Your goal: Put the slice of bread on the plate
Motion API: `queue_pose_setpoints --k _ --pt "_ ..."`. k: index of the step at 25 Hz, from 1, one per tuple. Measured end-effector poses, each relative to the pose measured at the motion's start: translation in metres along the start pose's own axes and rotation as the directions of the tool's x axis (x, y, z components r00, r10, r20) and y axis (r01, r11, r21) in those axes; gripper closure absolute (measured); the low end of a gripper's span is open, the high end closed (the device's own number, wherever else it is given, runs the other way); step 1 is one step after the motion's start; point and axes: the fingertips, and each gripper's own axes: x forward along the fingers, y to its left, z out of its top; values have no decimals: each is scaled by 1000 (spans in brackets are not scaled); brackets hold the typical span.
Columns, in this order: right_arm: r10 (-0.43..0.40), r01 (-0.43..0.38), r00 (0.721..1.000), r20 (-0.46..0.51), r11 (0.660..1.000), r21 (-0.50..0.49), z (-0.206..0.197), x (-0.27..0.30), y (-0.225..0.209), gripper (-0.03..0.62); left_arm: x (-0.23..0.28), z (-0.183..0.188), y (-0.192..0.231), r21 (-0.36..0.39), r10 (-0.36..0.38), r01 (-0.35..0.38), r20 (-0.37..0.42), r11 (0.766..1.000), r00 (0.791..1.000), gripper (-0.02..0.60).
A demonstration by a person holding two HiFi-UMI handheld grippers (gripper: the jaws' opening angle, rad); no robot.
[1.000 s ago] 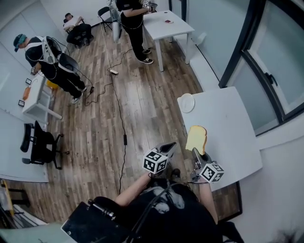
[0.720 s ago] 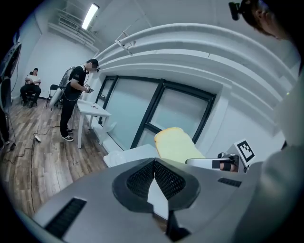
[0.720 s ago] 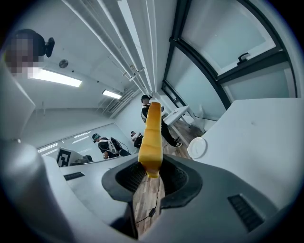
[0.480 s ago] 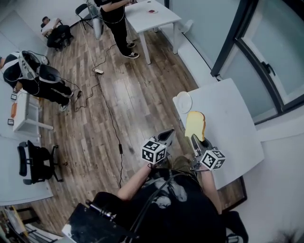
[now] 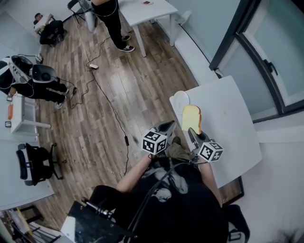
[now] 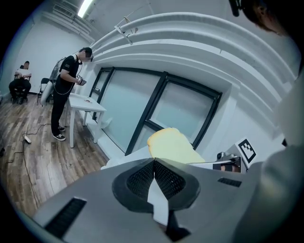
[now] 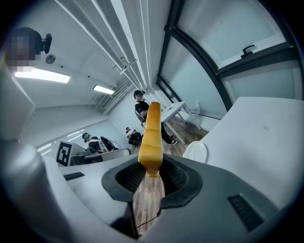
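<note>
A yellow-white slice of bread (image 5: 191, 118) stands upright, and my right gripper (image 5: 193, 134) is shut on its lower edge. It hangs over the near-left part of the white table (image 5: 228, 123), just short of the small white plate (image 5: 180, 100) at the table's left corner. In the right gripper view the bread (image 7: 152, 135) shows edge-on between the pads of the right gripper (image 7: 152, 173), with the plate (image 7: 196, 152) beyond and to the right. My left gripper (image 5: 166, 127) hovers left of the bread, beside the table edge. In its own view the left gripper (image 6: 154, 163) is shut and empty, with the bread (image 6: 171, 144) ahead.
The table stands against a window wall (image 5: 266, 57). Wooden floor (image 5: 118, 95) with a cable (image 5: 111, 111) lies to the left. People stand and sit at the far end near another white table (image 5: 142, 7); a desk (image 5: 21, 114) and an office chair (image 5: 35, 161) are at the left.
Both grippers have moved forward toward the table corner together. The bread, still gripped, now hangs closer to the plate.
</note>
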Motion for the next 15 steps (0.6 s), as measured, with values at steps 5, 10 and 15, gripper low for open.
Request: queue_pose_setpoints --k 5,10,15 --pt "58 -58 997 -56 998 10 17 35 -25 500 31 14 31 -1 52 -52 -17 999 998 575" --pt "70 -60 988 -136 995 74 12 68 -64 500 54 13 54 -39 77 -79 -38 996 996 575" --pt "48 -12 986 -159 976 219 2 115 -101 500 78 10 70 -57 57 -59 -36 997 998 575"
